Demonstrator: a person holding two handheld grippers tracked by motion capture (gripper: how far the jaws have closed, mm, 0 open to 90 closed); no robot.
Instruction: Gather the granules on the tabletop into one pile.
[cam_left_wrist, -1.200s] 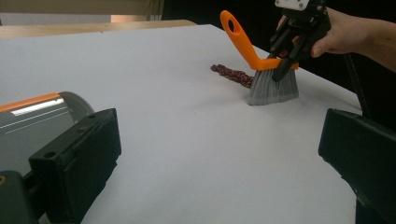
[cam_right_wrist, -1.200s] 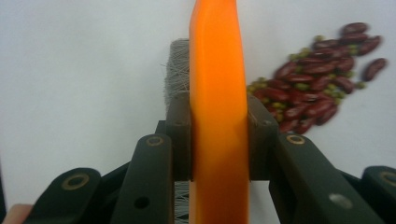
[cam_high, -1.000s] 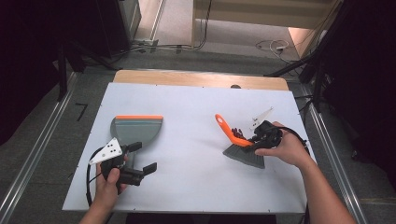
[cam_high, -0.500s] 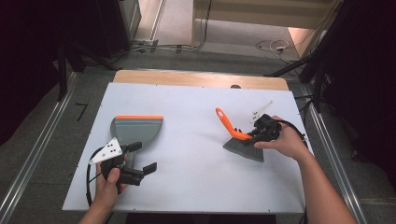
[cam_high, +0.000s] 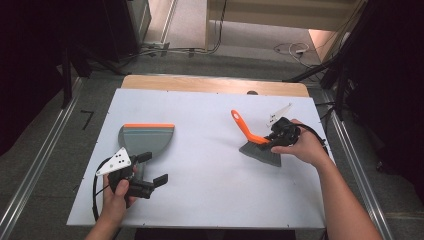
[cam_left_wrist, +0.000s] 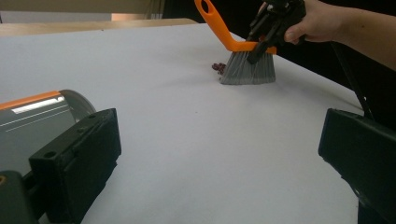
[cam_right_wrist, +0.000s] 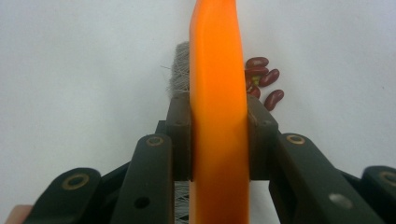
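Note:
A small brush with an orange handle (cam_high: 243, 126) and grey bristles (cam_high: 261, 152) stands on the white tabletop at the right. My right gripper (cam_high: 274, 139) is shut on that handle (cam_right_wrist: 218, 93) just above the bristles (cam_left_wrist: 247, 70). A few red kidney beans (cam_right_wrist: 262, 80) lie on the table against the bristles, and also appear as dark specks (cam_left_wrist: 217, 67) in the left gripper view. A grey dustpan with an orange rim (cam_high: 146, 138) lies flat at the left. My left gripper (cam_high: 152, 169) hovers just in front of the dustpan (cam_left_wrist: 32, 116), open, nothing between its jaws.
The white tabletop (cam_high: 210, 195) spans the space between both hands. A wooden strip (cam_high: 200, 83) runs along its far edge. Metal rails (cam_high: 35, 170) flank the table, and cables (cam_high: 290, 49) lie on the floor beyond.
The right hand has shifted the brush slightly away from the person, bristles still on the table. The left gripper and dustpan have stayed put.

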